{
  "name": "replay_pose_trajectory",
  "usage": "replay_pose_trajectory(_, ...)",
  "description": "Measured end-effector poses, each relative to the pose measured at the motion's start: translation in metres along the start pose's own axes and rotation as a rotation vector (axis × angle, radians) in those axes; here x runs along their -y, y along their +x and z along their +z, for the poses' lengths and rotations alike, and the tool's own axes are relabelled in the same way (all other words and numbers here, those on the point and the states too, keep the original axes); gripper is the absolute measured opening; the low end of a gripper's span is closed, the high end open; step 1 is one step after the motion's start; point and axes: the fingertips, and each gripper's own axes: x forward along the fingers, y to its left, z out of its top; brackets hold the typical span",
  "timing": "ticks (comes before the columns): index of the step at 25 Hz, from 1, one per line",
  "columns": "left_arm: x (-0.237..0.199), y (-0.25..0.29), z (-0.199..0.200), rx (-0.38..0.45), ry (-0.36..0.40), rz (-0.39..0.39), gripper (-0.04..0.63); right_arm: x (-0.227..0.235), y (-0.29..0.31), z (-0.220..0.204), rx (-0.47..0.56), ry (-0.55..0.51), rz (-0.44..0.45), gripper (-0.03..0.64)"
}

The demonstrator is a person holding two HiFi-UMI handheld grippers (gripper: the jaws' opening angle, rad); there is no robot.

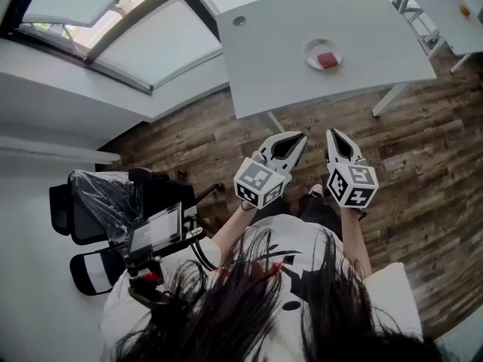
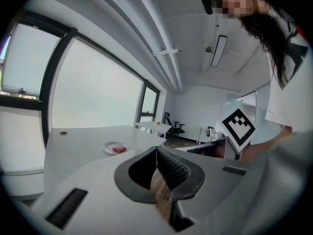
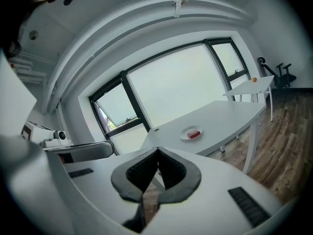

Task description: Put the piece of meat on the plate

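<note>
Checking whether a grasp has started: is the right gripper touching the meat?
Apart. Head view shows the right gripper over the floor, short of the table; the meat lies on the plate.

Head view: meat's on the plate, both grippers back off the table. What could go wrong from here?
1. The meat already lies on the plate; another grab would likely undo that.
2. The left gripper and right gripper have jaws shut, empty; reaching in that way could shove the plate.
3. The chair stands close at the person's left; a sidestep might hit it.
</note>
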Motion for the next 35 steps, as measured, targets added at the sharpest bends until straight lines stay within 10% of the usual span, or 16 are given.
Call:
replay_pose_trajectory(19,-0.020,-0.204,-0.042,0.027,-0.028,-0.067,0.003,-0.173,-0.052,-0.088,0.056,0.131,-0.084,0.008)
replay_pose_trajectory(35,0.035,-0.229,-0.071,0.023,-0.105,-0.238,0.003,-0.220,-0.114,-0.141,0.024,0.089,-0.176,0.008)
